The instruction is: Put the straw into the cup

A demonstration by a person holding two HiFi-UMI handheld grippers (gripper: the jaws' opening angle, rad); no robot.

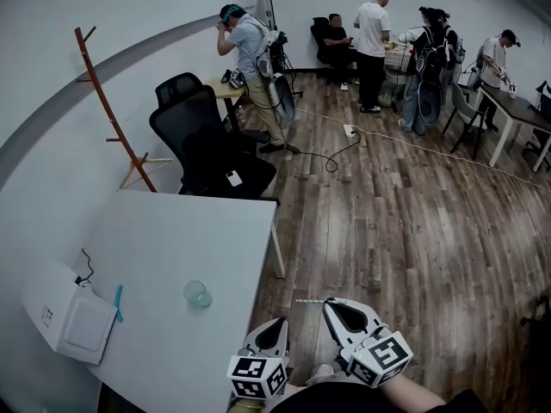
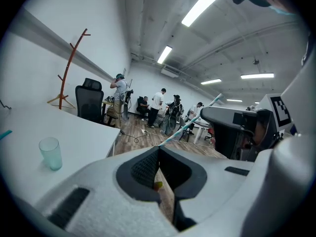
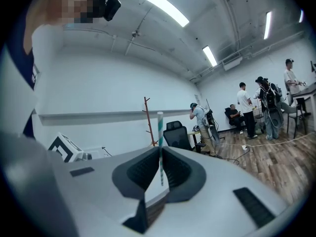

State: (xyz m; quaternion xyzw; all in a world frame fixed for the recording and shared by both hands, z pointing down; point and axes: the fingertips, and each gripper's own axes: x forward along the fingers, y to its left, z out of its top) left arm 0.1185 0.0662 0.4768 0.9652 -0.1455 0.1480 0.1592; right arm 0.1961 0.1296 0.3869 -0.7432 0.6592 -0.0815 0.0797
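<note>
Straw (image 3: 160,142), teal-striped white paper, pinched in closed right gripper (image 3: 159,154); left gripper (image 2: 158,152) shut, seemingly empty. Carrying step; next: bring it over clear greenish plastic cup (image 1: 197,294), tip down.

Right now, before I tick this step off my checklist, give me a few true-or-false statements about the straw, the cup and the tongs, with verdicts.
1. The right tongs are shut on the straw. True.
2. The straw is in the cup. False: the cup has no straw in it; the straw is in the right tongs.
3. The cup lies on its side. False: it stands upright on the table.
4. The left tongs are shut with nothing between them. True.
</note>
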